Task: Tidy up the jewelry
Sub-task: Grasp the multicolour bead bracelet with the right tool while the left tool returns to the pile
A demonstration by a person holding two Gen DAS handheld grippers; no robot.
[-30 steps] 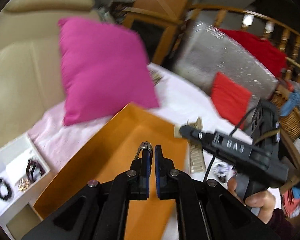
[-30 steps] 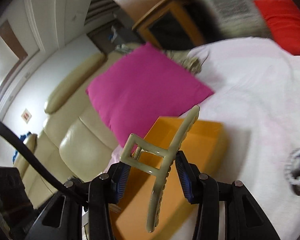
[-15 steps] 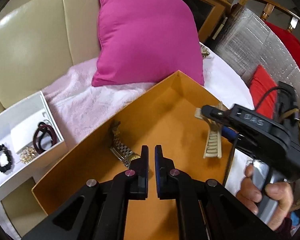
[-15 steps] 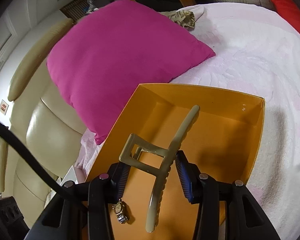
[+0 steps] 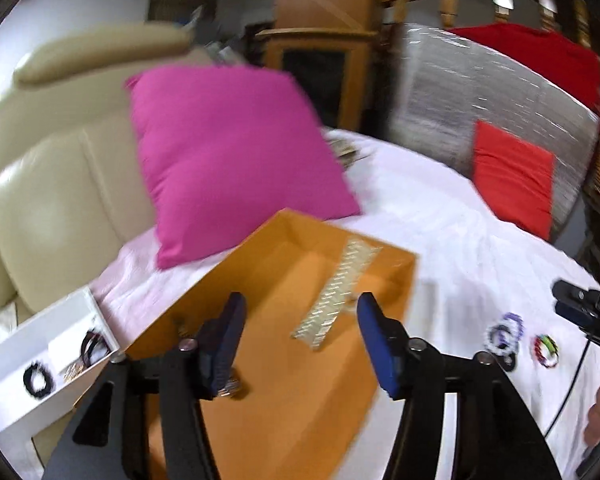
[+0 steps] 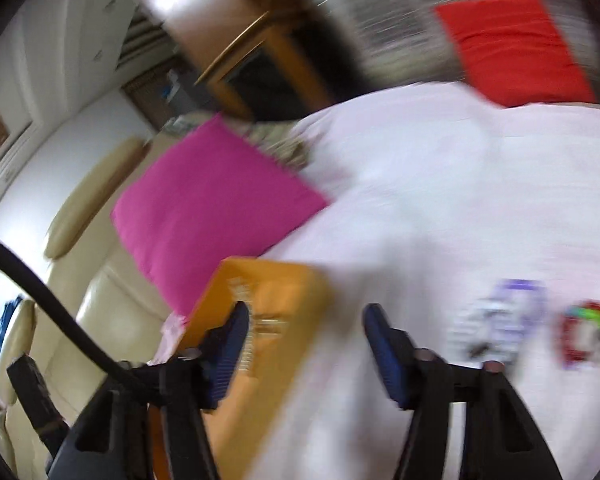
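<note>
An orange box point(image 5: 284, 408) lies on the white bedspread. A beige hair claw clip point(image 5: 338, 290) lies inside it, and a metal watch point(image 5: 230, 388) shows by my left finger. My left gripper point(image 5: 300, 344) is open and empty above the box. My right gripper point(image 6: 306, 354) is open and empty, over the box's right edge point(image 6: 300, 320); its body shows at the far right of the left wrist view point(image 5: 588, 312). Purple-white bracelets point(image 5: 506, 332) and a red-green bracelet point(image 5: 546, 350) lie on the bedspread to the right, blurred in the right wrist view point(image 6: 500, 324).
A white tray point(image 5: 4, 352) at the left holds black hair bands point(image 5: 38, 378) and small gold pieces. A pink pillow point(image 5: 228, 156) leans on a cream sofa point(image 5: 48, 184) behind the box. A red cushion point(image 5: 512, 176) lies at the back right.
My left gripper let go of the watch in the box, then opened wide. My right gripper opened, left the claw clip in the box, and swung right toward the bracelets.
</note>
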